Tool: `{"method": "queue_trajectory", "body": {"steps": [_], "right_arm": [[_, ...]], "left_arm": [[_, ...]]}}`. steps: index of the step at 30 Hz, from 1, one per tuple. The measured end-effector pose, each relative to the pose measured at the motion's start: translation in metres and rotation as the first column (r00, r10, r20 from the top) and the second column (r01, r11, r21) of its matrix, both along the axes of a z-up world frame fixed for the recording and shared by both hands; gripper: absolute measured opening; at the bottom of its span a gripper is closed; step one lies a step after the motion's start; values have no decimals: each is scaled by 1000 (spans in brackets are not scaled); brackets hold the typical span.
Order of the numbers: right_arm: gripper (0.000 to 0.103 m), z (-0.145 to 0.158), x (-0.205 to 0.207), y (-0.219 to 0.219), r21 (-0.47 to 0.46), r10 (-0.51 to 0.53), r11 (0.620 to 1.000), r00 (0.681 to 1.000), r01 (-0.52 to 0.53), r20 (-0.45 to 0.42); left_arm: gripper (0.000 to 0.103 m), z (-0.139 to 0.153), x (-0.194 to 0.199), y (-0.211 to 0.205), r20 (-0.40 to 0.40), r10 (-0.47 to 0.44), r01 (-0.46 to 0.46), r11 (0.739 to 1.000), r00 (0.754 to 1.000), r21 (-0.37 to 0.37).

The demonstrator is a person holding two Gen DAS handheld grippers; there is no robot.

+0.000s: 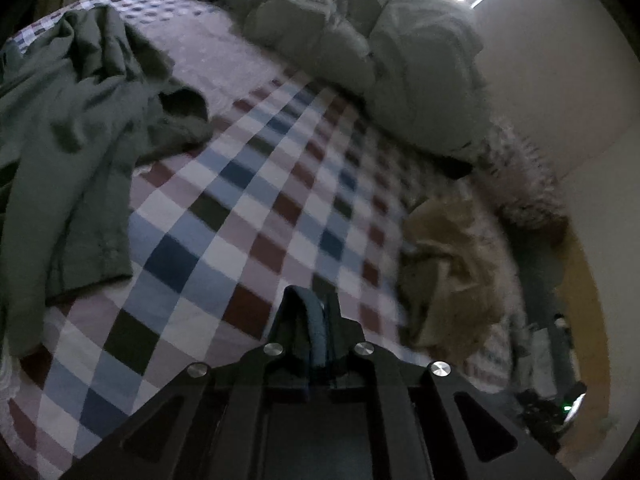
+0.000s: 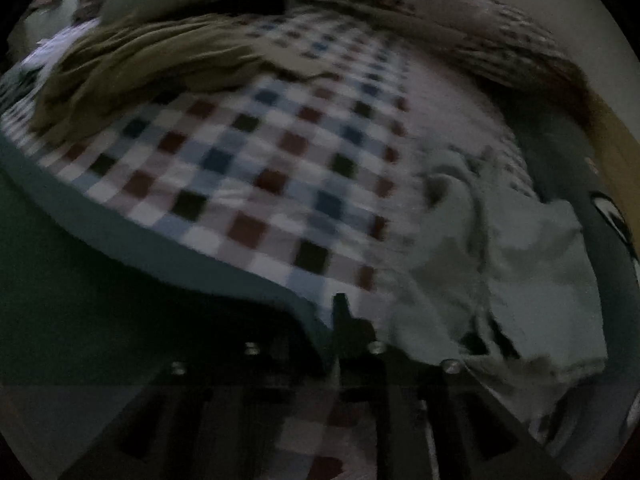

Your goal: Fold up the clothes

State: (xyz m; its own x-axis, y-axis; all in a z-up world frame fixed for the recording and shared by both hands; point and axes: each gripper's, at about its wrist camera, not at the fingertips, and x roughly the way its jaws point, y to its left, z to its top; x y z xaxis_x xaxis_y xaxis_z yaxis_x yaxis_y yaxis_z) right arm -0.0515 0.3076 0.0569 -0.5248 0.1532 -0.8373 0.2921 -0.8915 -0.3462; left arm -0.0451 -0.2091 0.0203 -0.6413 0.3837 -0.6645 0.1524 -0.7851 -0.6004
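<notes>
Clothes are seen lying loose on a bed covered by a checked sheet (image 1: 256, 208) of white, pale blue, navy, maroon and dark green squares. In the left wrist view a green garment (image 1: 76, 128) of soft, matte knit is spread crumpled at the left side of the sheet, a sleeve-like length running down toward the near edge. A tan garment (image 1: 448, 272), heavily creased, is bunched at the right side, well apart from the green one. A pale grey-green quilted duvet (image 1: 380, 48) is heaped beyond, puffy and deeply folded.

The left gripper (image 1: 310, 320) is recorded with its black fingers drawn together over the sheet; a blue-grey strip sits between them, and whether that is cloth or padding cannot be told.

In the right wrist view, which is dim and motion-blurred, the tan garment (image 2: 152, 64) is stretched across the far left of the sheet (image 2: 280, 168), and a pale, rumpled garment (image 2: 500, 264) lies at the right, just beside the right gripper (image 2: 340, 320). A dark green fabric edge (image 2: 160, 248) crosses the lower left. The right gripper's state cannot be told from the blur.

No legible writing or labels are noted.
</notes>
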Motion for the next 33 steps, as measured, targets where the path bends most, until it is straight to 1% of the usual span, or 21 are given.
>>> {"method": "queue_trajectory", "body": {"steps": [1,2,3,4,5,6,7,8,10,12,15,17,18,20,22,25,27,28,30,32,33], "right_arm": [[22,0,2,4,28,-25,999,999,26,-36],[22,1,4,7,32,-39,999,998,41,-57],[22,2,6,10,25,-54,998,996,56,-76],[23,4,8,13,16,-72,997,993,74,-96],[23,5,11,16,17,-92,995,989,94,-113],[24,7,14,19,18,-114,993,985,117,-129],[26,10,18,22,10,-132,991,981,135,-144],[26,13,23,22,-9,-138,990,978,139,-154],[34,21,33,21,-54,-145,989,975,138,-169],[39,28,45,14,-109,-133,987,975,114,-179],[42,35,62,-9,-193,-89,980,978,53,-187],[45,38,75,-22,-236,-90,971,978,44,-187],[45,39,83,-28,-259,-88,965,979,38,-183],[45,35,101,-36,-268,-78,963,985,33,-157],[45,29,113,-33,-261,-79,964,989,45,-122],[46,23,135,-6,-292,-109,952,993,93,-41],[47,21,151,17,-315,-107,943,994,110,26],[47,18,161,27,-322,-91,940,994,107,64],[47,11,178,44,-340,-54,935,989,97,135],[47,3,199,55,-377,-8,922,977,90,212],[47,0,208,58,-394,11,915,973,83,232]], "left_arm": [[8,2,2,-2,-23,2,-2,1000,1000,12],[13,5,5,-5,-48,9,-7,999,999,32],[25,6,8,-9,-72,20,-17,999,997,48],[33,9,11,-13,-100,38,-32,998,994,59],[44,11,18,-19,-137,68,-57,995,988,82],[48,12,20,-24,-153,82,-67,993,985,100],[49,13,23,-29,-168,97,-77,990,981,119],[50,14,26,-33,-172,107,-87,989,979,123],[53,14,33,-40,-180,128,-105,986,975,131],[55,11,41,-40,-179,127,-107,987,976,117],[57,7,58,-39,-177,117,-103,991,977,86],[57,7,72,-37,-177,102,-92,994,979,64],[61,7,80,-36,-177,93,-85,995,980,55],[63,7,96,-32,-181,70,-62,997,981,46],[63,8,114,-28,-186,43,-36,999,982,38],[63,14,137,-17,-204,-3,6,1000,979,14],[64,19,150,-8,-222,-26,28,1000,975,5],[64,21,156,-3,-230,-36,37,999,973,3],[68,23,167,2,-240,-52,57,998,969,17],[69,24,178,9,-250,-65,75,997,966,33],[69,25,181,12,-254,-70,82,996,965,38]]}}
